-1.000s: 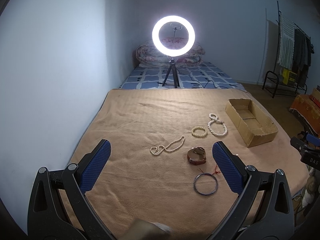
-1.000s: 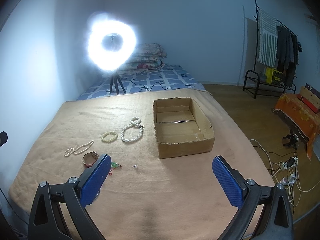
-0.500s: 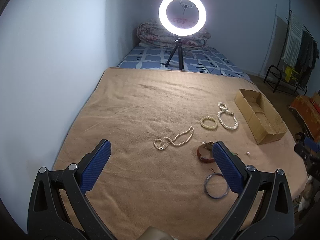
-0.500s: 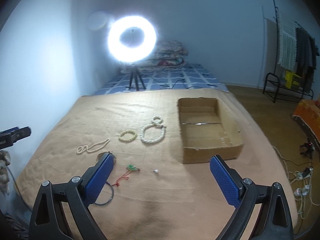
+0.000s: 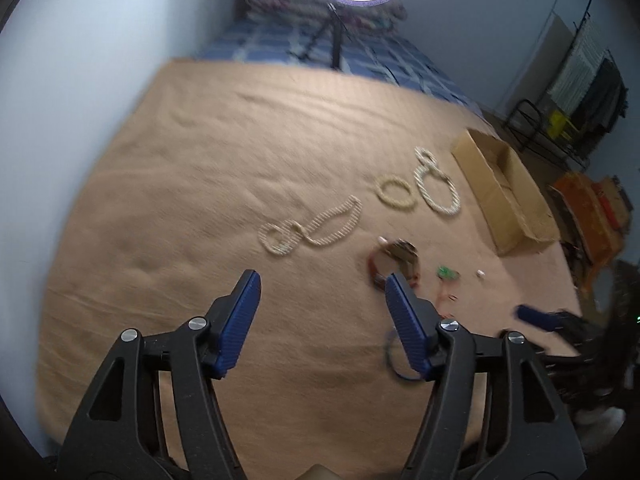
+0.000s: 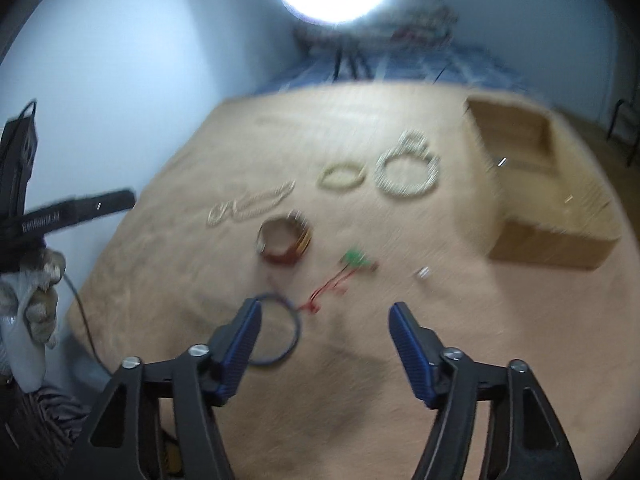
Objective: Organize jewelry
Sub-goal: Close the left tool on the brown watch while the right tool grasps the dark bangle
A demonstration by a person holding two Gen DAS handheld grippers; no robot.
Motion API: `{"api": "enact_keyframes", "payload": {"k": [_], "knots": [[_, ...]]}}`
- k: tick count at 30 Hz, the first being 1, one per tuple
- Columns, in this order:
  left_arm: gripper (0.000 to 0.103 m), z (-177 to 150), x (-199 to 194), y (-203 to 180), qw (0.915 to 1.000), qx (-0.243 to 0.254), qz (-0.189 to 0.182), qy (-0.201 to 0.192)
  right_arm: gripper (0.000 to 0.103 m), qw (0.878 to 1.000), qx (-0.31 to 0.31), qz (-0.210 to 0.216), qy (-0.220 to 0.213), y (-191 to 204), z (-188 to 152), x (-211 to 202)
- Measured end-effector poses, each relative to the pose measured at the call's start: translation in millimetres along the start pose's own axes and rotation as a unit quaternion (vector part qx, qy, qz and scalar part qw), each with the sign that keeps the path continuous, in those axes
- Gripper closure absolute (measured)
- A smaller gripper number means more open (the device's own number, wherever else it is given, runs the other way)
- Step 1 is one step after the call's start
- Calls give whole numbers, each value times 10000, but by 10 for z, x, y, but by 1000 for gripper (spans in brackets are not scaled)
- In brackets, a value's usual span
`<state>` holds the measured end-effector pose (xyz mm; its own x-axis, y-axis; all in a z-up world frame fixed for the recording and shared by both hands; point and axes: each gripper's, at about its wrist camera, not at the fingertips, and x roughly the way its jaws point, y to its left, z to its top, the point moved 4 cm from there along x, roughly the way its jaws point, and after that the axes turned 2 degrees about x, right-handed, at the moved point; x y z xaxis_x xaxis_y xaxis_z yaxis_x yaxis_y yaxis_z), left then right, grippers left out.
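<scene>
Lying outside the cardboard box (image 6: 548, 184), pearl necklace (image 6: 406, 176) rests beside it.

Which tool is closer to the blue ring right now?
Right. The right tool has its left finger over the blue ring. The left tool sits left of it, ring behind its right finger.

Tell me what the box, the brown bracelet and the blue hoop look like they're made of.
Box: plain cardboard, matte tan, with folded flaps along the inner walls. Brown bracelet: a wide reddish-brown band, possibly leather or wood, with a pale, maybe metallic glint at one edge; blur leaves it open. Blue hoop: a very thin dark-blue ring holding a round shape, likely wire or stiff cord.
</scene>
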<state>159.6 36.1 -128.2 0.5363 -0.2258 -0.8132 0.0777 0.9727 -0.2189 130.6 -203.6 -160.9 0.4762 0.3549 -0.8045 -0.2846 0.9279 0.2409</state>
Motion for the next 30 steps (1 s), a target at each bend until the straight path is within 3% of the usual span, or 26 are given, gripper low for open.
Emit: {"api": "enact_keyframes", "payload": {"k": [2,6,16,19,30], "knots": [[41,20,117,-71,9997,98,-136,191,43,9998,-1,92,193,42,-71,90],[42,78,385,-177,9983,230,-229,485,49,9985,-57,230,491,110,-199,276],[42,211,983,-230,9937,-52,-483,1011,64,9948,-77,322,967,176,-350,587],[49,213,1119,-247,9913,-166,-576,1173,65,9938,14,364,1048,163,-337,683],[49,188,1470,-281,9882,-142,-386,1476,67,9926,-387,8,1150,292,-318,849]]}}
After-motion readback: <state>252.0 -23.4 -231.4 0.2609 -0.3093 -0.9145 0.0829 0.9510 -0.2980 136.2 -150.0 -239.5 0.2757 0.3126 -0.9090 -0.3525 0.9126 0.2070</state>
